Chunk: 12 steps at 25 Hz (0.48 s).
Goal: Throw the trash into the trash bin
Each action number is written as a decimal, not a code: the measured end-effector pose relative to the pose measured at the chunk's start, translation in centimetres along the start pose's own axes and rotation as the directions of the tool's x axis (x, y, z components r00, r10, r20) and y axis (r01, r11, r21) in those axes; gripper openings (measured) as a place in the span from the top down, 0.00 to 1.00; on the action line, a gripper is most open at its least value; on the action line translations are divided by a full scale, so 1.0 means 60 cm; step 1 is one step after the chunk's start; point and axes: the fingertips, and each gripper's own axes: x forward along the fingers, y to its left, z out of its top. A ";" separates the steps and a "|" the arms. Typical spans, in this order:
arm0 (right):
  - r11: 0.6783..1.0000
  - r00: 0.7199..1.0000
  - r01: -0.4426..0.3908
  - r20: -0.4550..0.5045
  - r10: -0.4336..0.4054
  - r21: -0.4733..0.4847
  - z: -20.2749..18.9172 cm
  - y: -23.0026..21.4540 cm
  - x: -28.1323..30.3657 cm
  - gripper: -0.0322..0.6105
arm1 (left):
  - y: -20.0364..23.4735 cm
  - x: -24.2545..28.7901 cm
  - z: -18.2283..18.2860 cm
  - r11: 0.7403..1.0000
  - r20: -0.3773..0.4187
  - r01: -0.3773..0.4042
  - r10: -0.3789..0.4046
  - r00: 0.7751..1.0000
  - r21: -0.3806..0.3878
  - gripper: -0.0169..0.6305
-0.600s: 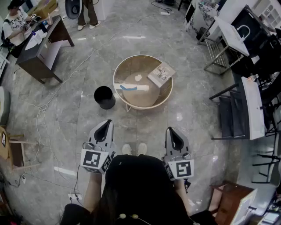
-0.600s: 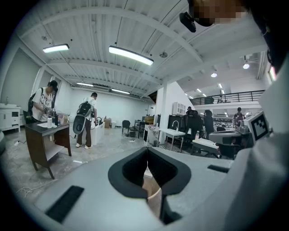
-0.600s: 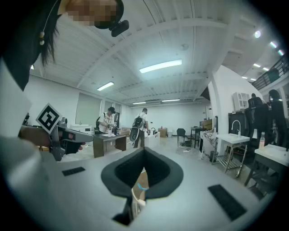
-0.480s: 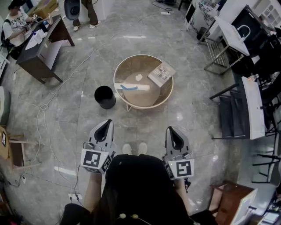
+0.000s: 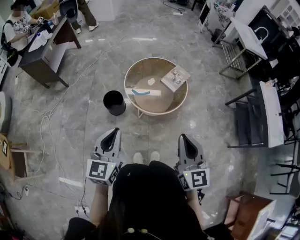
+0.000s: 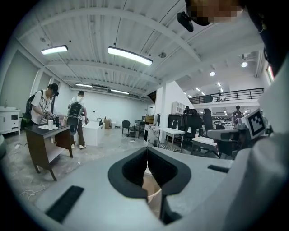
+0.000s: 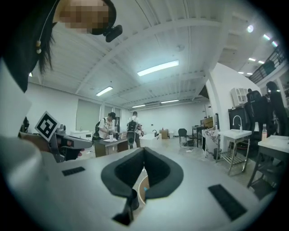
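**Change from the earlier frames.** In the head view the round bench [image 5: 140, 75] and the bin [image 5: 114, 102] sit slightly further right. Their relation to each other is unchanged. The right gripper [image 5: 183, 138] has also shifted slightly right. The left gripper [image 5: 114, 131] has not moved. The standing person [image 5: 85, 10] at the top edge has shifted left.

**Limits of view.** The operator's head [image 5: 150, 197] covers the lower centre of the head view and hides both hands. The standing person is cut off by the top edge. The trash is small:
- a white scrap [image 5: 151, 81];
- a white strip [image 5: 143, 92] with a blue piece [image 5: 138, 92] on it;
- a flat printed item [image 5: 175, 78] at the bench's right rim.

What each item is cannot be determined. In both gripper views the fingers [image 6: 131, 170] block most of the bench. Only a sliver of its pale rim shows through the opening behind the tips.

**Fingers.** The left gripper's fingers are pressed together at the tips, with nothing between them. The right gripper's fingers [image 7: 125, 170] are likewise pressed together and hold nothing. Both grippers are held over the floor [image 5: 211, 117], near the operator's shoes [image 5: 144, 158] and well apart from the bench.

**Trash location.** All trash seen lies on the bench. The bin stands on the floor just beside the bench, on its left in the head view.
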 end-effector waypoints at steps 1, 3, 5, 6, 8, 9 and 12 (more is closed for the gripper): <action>1.000 1.000 -0.006 0.000 0.006 -0.004 -0.007 0.002 -0.002 0.95 | 0.002 -0.004 -0.002 1.000 0.006 0.004 -0.004 1.000 -0.005 0.96; 0.999 1.000 -0.017 -0.025 0.016 -0.029 -0.025 0.010 -0.002 0.95 | 0.007 -0.012 -0.007 1.000 0.018 0.008 -0.007 1.000 -0.027 0.96; 0.999 0.996 -0.044 -0.074 0.042 -0.031 -0.047 0.024 0.002 0.89 | 0.015 -0.018 -0.014 0.998 0.025 0.008 -0.006 1.000 -0.056 0.96; 0.998 0.993 -0.063 -0.096 0.061 -0.017 -0.059 0.032 0.005 0.82 | 0.018 -0.021 -0.020 0.998 0.024 0.009 -0.007 1.000 -0.064 0.96; 0.995 0.986 -0.096 -0.135 0.097 0.019 -0.081 0.043 0.010 0.78 | 0.024 -0.026 -0.035 0.998 0.004 0.011 -0.010 1.000 -0.070 0.96; 0.994 0.982 -0.108 -0.155 0.112 0.032 -0.091 0.046 0.015 0.77 | 0.027 -0.028 -0.044 0.997 -0.012 0.008 -0.009 1.000 -0.071 0.96; 0.990 0.968 -0.135 -0.208 0.140 0.035 -0.110 0.049 0.046 0.71 | 0.048 -0.027 -0.067 0.997 -0.063 -0.017 0.012 0.998 -0.074 0.96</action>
